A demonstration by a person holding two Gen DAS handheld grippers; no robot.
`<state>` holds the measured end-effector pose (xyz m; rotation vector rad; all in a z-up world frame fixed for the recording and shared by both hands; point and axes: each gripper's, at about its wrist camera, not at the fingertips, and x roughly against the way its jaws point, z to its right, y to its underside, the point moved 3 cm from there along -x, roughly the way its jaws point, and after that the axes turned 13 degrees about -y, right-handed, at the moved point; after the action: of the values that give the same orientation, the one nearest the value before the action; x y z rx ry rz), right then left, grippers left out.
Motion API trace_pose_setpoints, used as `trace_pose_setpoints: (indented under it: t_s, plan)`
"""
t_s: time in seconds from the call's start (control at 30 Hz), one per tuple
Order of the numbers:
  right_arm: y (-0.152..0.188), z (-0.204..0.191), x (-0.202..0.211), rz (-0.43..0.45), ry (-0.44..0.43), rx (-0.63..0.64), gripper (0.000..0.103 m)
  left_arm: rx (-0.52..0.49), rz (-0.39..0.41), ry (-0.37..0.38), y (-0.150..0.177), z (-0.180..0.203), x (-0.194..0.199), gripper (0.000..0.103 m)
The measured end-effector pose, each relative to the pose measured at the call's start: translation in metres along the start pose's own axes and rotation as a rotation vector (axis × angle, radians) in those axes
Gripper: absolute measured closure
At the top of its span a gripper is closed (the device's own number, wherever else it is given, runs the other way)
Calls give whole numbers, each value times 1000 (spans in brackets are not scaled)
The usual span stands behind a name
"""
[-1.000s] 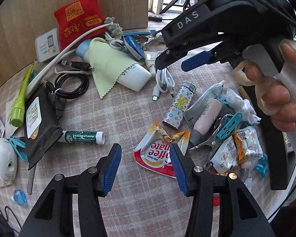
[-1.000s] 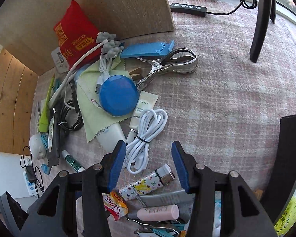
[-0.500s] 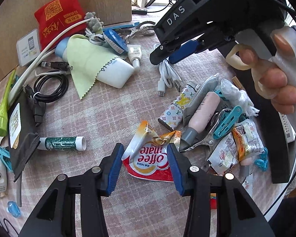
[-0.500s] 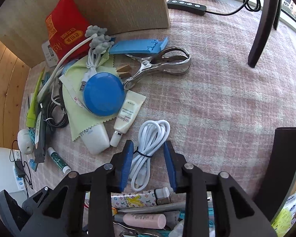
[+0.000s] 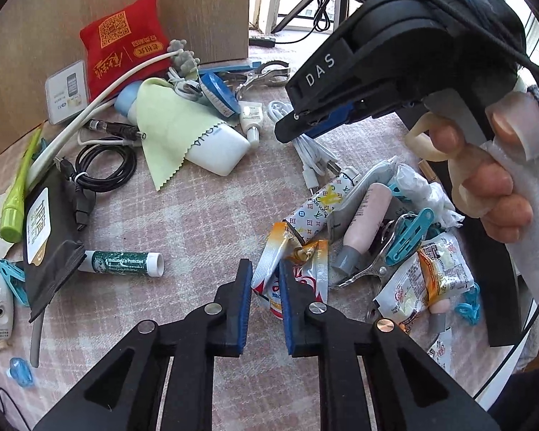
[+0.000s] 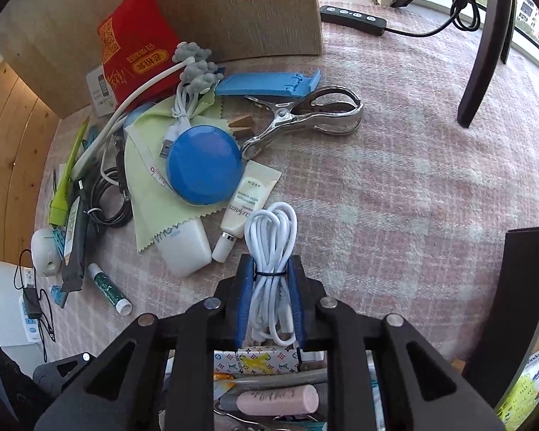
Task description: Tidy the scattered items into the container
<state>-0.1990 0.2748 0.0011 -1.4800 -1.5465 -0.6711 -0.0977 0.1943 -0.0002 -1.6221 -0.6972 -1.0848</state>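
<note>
- White coiled cable sits clamped in my right tongs.
- My left tongs pinch the coffee sachet, lighter at one o'clock.

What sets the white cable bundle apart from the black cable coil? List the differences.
The white cable bundle is a long narrow hank tied with a thin black band; the black cable coil is a loose round loop.
The white bundle sits clamped between the right gripper fingers; the black coil lies free on the cloth, among the clutter at the left.
Both are coiled cables.
</note>
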Motion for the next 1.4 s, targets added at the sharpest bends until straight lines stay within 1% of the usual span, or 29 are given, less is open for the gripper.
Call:
trace_pose_setpoints:
  t_s: [0.1, 0.2, 0.3, 0.4, 0.43, 0.5, 0.57, 0.63, 0.73, 0.9, 1.03, 1.2, 1.23, 1.27, 1.3, 1.33, 1.37, 1.4]
  plan:
    - [1, 2, 9, 19, -33, -14, 84, 29, 16, -21, 1, -3, 11, 96]
    - [0, 6, 27, 46, -80, -32, 85, 49, 43, -19, -2, -6, 27, 98]
    - [0, 11, 46, 77, -119, -46, 85, 66, 74, -37, 0, -15, 44, 99]
    - [-4, 21, 68, 112, -156, -67, 85, 81, 104, -25, 0, -21, 61, 99]
    - [-1, 20, 77, 125, -170, -72, 85, 81, 116, -26, -4, -15, 62, 99]
    - [-5, 26, 100, 154, -183, -71, 85, 79, 136, -15, -7, -11, 70, 99]
    - [2, 31, 124, 183, -183, -62, 85, 73, 152, 0, -12, -2, 83, 99]
    - [5, 40, 137, 216, -170, -56, 85, 63, 169, 26, -18, 12, 94, 99]
    - [27, 59, 171, 261, -134, -53, 85, 39, 201, 84, -29, 44, 110, 99]
    - [68, 109, 227, 320, -45, -97, 84, -37, 239, 176, -46, 108, 126, 99]
    - [99, 150, 262, 366, 14, -160, 84, -109, 240, 255, -52, 164, 134, 99]
    - [133, 194, 298, 417, 89, -232, 84, -199, 227, 322, -49, 221, 142, 98]
    - [138, 202, 302, 423, 103, -245, 84, -221, 222, 329, -48, 230, 143, 97]
    - [143, 208, 306, 430, 112, -252, 83, -242, 219, 326, -46, 239, 144, 92]
    - [146, 214, 310, 434, 118, -258, 74, -256, 212, 309, -45, 245, 144, 73]
    - [149, 218, 312, 435, 120, -269, 68, -262, 212, 296, -44, 250, 144, 61]
    - [152, 222, 316, 445, 116, -277, 59, -261, 224, 290, -43, 252, 146, 46]
    - [154, 223, 319, 460, 110, -278, 56, -257, 234, 283, -42, 252, 147, 46]
